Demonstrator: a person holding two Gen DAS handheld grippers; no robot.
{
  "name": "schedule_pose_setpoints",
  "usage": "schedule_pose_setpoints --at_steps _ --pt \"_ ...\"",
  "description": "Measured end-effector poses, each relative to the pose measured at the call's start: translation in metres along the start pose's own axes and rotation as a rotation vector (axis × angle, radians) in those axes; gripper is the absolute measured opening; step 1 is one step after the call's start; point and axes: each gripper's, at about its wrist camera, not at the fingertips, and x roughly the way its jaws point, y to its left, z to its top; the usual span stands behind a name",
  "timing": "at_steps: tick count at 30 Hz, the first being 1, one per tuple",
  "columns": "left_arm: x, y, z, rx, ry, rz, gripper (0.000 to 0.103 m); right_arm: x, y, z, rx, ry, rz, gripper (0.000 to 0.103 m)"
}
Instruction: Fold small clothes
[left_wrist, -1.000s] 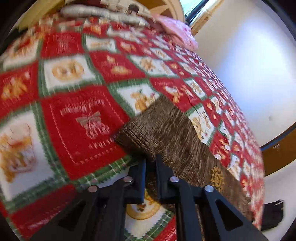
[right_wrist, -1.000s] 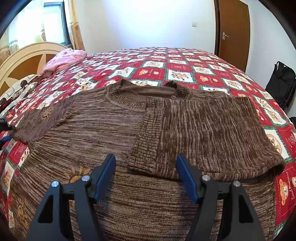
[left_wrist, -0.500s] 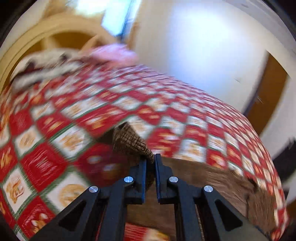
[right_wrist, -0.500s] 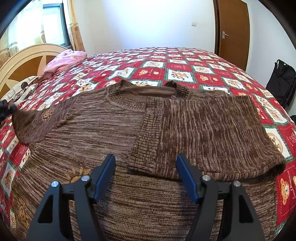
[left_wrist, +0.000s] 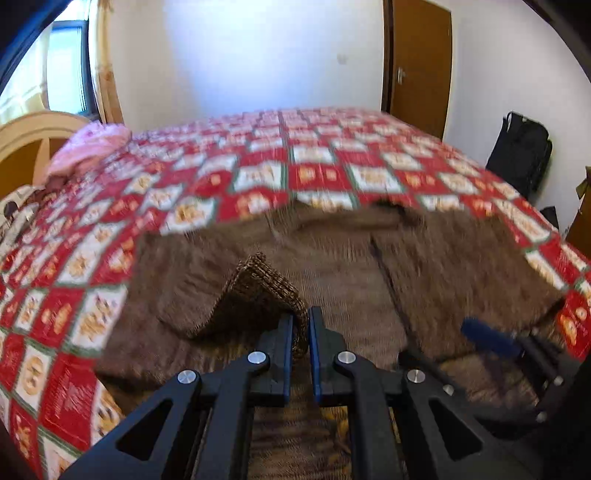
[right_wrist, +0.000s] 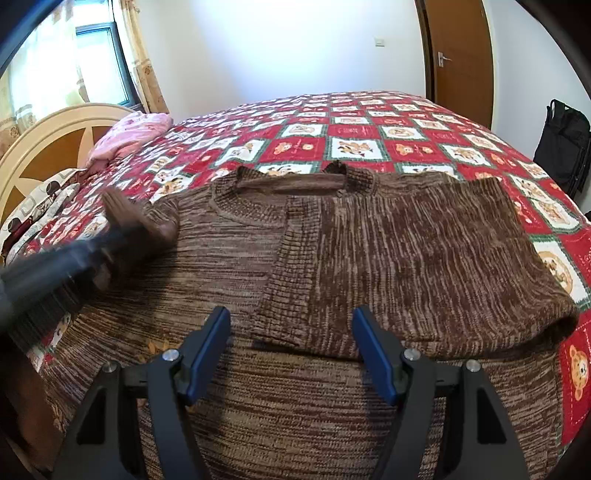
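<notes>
A brown knit sweater lies flat on the bed, its right sleeve folded across the chest. My left gripper is shut on the ribbed cuff of the left sleeve and holds it lifted over the sweater's body. In the right wrist view that left gripper shows as a dark blur over the sweater's left shoulder, with the cuff at its tip. My right gripper stands open just above the sweater's lower front, nothing between its blue pads. In the left wrist view the right gripper is seen at the right.
A red, white and green patchwork quilt covers the bed. Pink clothing lies near the cream headboard at the left. A black bag stands by the wall at right, next to a wooden door.
My left gripper has swung the sleeve cuff from the quilt at the sweater's left side up and inward over the sweater, rolling as it went. The right gripper has stayed still and open.
</notes>
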Motion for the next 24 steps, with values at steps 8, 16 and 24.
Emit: schedule_pose_setpoints --at_steps 8,16,24 --pt "-0.028 0.021 -0.024 -0.081 0.064 -0.094 0.009 0.000 0.000 0.000 0.004 0.001 0.005 0.072" --pt "-0.050 0.075 -0.048 -0.219 0.033 0.054 0.009 -0.019 0.010 0.017 0.002 -0.019 0.041 0.070" --pt "-0.062 0.127 -0.053 -0.350 0.005 0.136 0.009 -0.016 0.115 0.052 -0.364 -0.068 0.176 0.070"
